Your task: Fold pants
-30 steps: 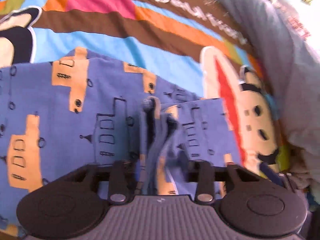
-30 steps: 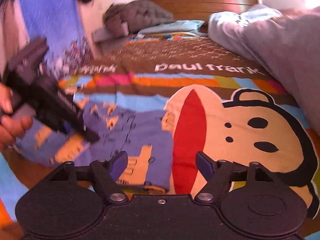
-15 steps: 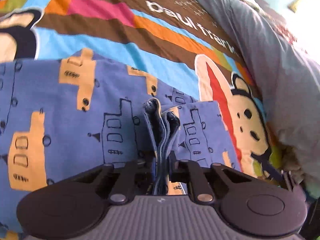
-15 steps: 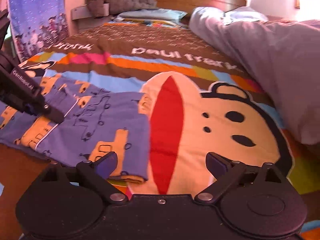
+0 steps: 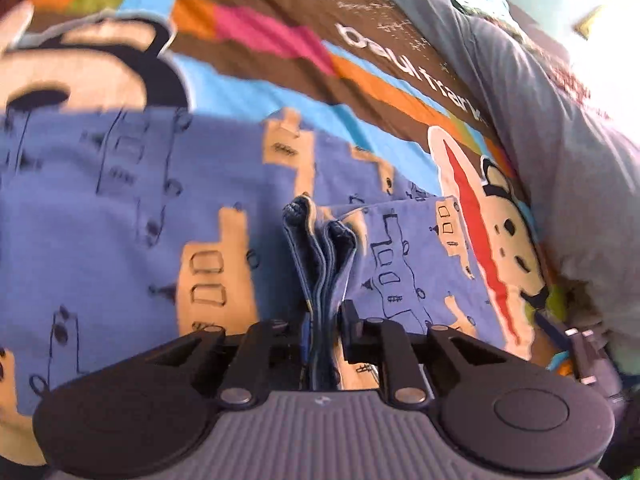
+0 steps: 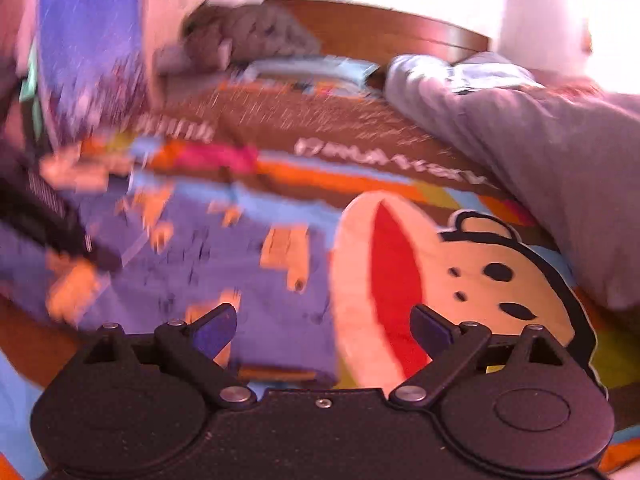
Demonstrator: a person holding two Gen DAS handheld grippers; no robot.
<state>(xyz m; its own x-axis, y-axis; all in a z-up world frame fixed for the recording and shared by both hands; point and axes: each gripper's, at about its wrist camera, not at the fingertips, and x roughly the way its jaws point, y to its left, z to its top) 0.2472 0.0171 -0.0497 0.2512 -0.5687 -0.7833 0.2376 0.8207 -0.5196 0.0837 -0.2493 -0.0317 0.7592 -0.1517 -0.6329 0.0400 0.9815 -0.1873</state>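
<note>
The pants (image 5: pixel 120 216) are blue with tan and black drawn shapes and lie spread on the bedspread. My left gripper (image 5: pixel 323 328) is shut on a bunched fold of the pants' edge (image 5: pixel 320 248), which stands up between the fingers. In the right wrist view the pants (image 6: pixel 224 264) lie at the left, blurred. My right gripper (image 6: pixel 324 328) is open and empty, just above the pants' near right corner. The left gripper's black body (image 6: pixel 44 216) shows at the left edge.
The bedspread (image 5: pixel 280 80) is striped, with a monkey face (image 6: pixel 452 280) printed right of the pants. A grey duvet (image 6: pixel 540 152) is piled along the right side. A wooden headboard (image 6: pixel 392 36) and pillows are at the far end.
My left gripper closed on the pants' fold and has shifted, the view now blurred. My right gripper stayed open and has moved over the pants' corner.
</note>
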